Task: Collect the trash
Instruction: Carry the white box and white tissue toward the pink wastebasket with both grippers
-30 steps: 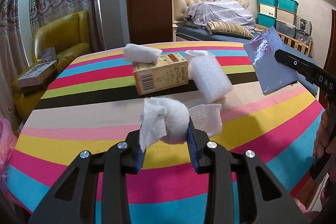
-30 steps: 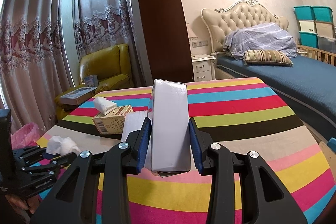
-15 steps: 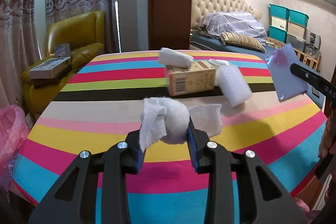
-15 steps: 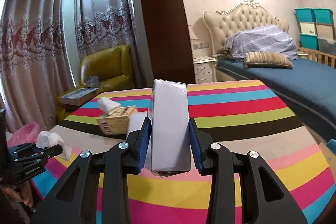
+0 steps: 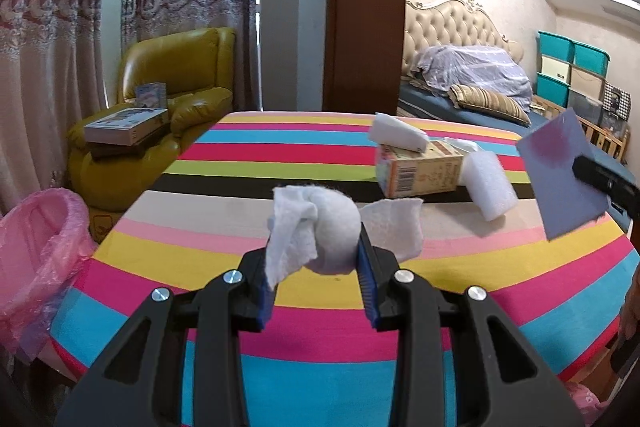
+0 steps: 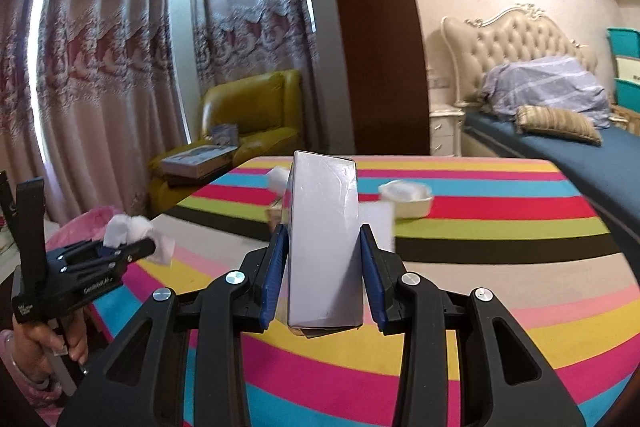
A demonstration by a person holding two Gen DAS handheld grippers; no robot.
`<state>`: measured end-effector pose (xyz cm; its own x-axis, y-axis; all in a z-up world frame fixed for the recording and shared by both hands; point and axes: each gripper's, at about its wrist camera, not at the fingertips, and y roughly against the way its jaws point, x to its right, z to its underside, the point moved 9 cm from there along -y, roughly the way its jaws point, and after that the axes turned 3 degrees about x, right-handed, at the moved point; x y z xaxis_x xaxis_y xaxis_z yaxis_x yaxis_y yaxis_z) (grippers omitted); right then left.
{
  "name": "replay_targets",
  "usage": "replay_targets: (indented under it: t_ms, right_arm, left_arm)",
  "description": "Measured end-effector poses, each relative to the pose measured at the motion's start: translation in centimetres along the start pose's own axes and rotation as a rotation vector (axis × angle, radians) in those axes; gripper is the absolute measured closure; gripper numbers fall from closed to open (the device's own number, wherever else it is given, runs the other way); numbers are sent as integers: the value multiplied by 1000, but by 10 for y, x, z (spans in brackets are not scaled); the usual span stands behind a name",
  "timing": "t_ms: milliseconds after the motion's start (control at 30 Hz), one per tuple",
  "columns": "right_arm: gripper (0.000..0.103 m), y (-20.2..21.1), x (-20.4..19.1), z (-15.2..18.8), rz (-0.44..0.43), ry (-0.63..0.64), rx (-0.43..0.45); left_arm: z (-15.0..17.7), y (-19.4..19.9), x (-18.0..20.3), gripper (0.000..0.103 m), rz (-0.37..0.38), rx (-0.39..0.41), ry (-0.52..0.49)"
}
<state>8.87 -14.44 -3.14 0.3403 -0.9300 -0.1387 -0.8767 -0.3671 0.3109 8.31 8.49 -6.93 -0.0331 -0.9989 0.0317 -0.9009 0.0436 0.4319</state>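
Note:
My left gripper is shut on a crumpled white tissue and holds it above the near left part of the striped table. It also shows in the right wrist view at the left, over the table's edge. My right gripper is shut on a flat grey-lilac box, held upright above the table; the box shows in the left wrist view at the right. A bin with a pink bag stands left of the table.
On the table are a tissue box with a white tissue on top, a white foam block and a white bowl. A yellow armchair with books stands behind the bin. A bed lies to the right.
Both grippers have swung left with their loads still held. The pink bin has come into the left wrist view, and the left gripper now sits over the table's left edge.

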Motion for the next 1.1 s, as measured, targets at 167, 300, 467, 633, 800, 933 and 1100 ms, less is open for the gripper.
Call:
replay_targets:
  t_ms: [167,300,467,633,800,933,1100]
  right_arm:
    - [67,-9,-31,4,-69,37,-36]
    - [67,-18,-57,7,-119,69,-67]
    - [67,-30,-93,2,-189,108,-88]
    - [67,-41,-132,-2,-258,150,-101]
    - [67,-54,-176,-2,-340,194,-132]
    - [67,-63,-212,-4,-397,230,-140]
    - [67,-79,-259,-6,-474,263,-173]
  left_arm:
    - [0,9,-26,69,-31,17,28]
    - [0,18,-46,69,-62,33,40]
    - [1,29,-71,69,-101,44,54]
    - [4,39,-96,69,-146,52,65]
    - [4,51,-123,69,-185,65,93]
    - [2,63,-146,69,-221,83,117]
    - [4,78,-178,68,-280,96,149]
